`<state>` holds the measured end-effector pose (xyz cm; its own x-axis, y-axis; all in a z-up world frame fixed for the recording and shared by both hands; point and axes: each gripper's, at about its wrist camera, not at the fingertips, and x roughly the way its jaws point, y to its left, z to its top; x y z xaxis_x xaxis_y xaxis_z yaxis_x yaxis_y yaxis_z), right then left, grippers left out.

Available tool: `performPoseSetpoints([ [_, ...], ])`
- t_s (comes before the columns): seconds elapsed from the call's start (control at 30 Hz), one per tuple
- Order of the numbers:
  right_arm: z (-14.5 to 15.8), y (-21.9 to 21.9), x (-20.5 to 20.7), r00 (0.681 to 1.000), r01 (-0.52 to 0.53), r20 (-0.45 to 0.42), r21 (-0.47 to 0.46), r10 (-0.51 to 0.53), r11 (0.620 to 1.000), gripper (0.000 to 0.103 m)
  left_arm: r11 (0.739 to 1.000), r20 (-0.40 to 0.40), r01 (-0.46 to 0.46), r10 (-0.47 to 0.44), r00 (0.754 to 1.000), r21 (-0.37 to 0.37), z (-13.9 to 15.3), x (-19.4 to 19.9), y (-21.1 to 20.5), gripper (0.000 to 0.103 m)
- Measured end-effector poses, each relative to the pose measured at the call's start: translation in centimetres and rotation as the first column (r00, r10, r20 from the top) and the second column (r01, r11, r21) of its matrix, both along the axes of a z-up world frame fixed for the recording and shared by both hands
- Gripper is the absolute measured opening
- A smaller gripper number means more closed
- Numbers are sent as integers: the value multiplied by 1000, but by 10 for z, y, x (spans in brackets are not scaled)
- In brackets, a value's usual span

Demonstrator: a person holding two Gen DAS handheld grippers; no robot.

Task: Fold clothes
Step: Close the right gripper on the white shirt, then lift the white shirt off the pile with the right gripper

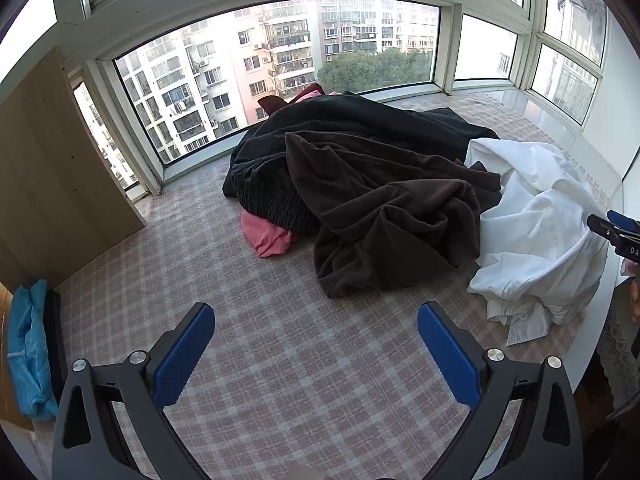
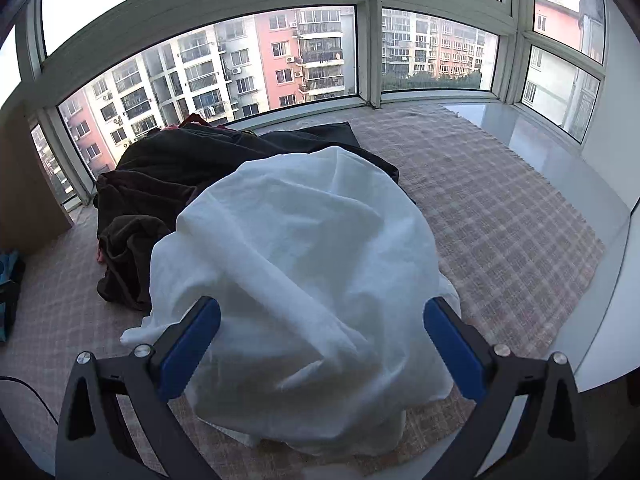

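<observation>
- A light blue bag (image 1: 28, 344) lies at the far left edge of the checked mat (image 1: 280, 360), below a wooden board (image 1: 52, 176).
- The left gripper (image 1: 316, 350) hovers over bare mat, jaws spread wide, holding nothing and touching nothing.
- Ahead of it a pink garment (image 1: 266, 236) pokes out from under a heap of dark clothes (image 1: 380, 200) by the window (image 1: 280, 60).
- The white shirt (image 2: 296, 280) lies crumpled against the right side of that heap, near the mat's front edge.
- The right gripper (image 2: 322, 344) is wide open above the white shirt, its blue pads (image 2: 188, 348) straddling the cloth; contact cannot be told.
</observation>
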<state>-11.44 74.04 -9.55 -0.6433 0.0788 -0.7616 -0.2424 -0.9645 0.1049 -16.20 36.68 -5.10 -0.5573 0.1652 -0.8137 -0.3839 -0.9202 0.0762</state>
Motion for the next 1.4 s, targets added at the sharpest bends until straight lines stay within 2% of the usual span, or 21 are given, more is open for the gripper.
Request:
performPoseSetpoints([
  [0.1,-20,3,-9,1000,8,14,-43,-7,999,103,1000,13,-28,28,1000,-8,-4,-2,-8,102],
  [0.3,-32,1,-22,999,-35,40,-37,37,999,103,996,55,-91,91,994,-3,-16,-2,-26,102],
  [0.4,-39,4,-24,998,-46,46,-64,49,997,103,994,74,-108,107,991,13,-21,1,-30,102],
  [0.6,-55,7,-35,989,-61,128,-139,79,988,103,990,49,-131,129,990,41,-20,15,-43,102],
  [0.73,-54,6,-35,989,-70,119,-132,85,989,103,986,81,-151,146,986,67,-24,18,-54,98],
  [0.9,-56,5,-29,994,-86,48,-142,94,986,102,981,82,-176,170,982,75,-28,23,-62,99],
  [0.97,-56,5,-28,994,-102,22,-165,107,981,90,981,94,-178,171,981,74,-32,23,-63,99],
  [1.03,-53,6,-26,994,-110,2,-225,114,968,63,983,105,-173,166,981,63,-35,23,-62,99],
  [1.07,-50,6,-24,994,-105,-9,-234,106,967,55,984,103,-169,162,981,57,-35,23,-61,99],
  [1.1,-44,7,-23,995,-99,-18,-237,97,967,39,985,101,-164,159,982,51,-35,23,-60,99],
  [1.13,-38,8,-22,996,-89,-27,-249,85,964,28,986,97,-159,154,983,47,-35,24,-60,99],
  [1.23,-20,17,-19,997,-67,-63,-313,49,947,16,989,75,-143,139,987,43,-28,24,-58,99],
  [1.33,4,39,-20,992,-55,-128,-416,2,908,11,990,51,-136,134,990,42,-21,25,-59,99],
  [1.4,35,39,-16,980,-81,-197,-426,-5,901,10,989,40,-138,137,990,44,-17,24,-61,99],
])
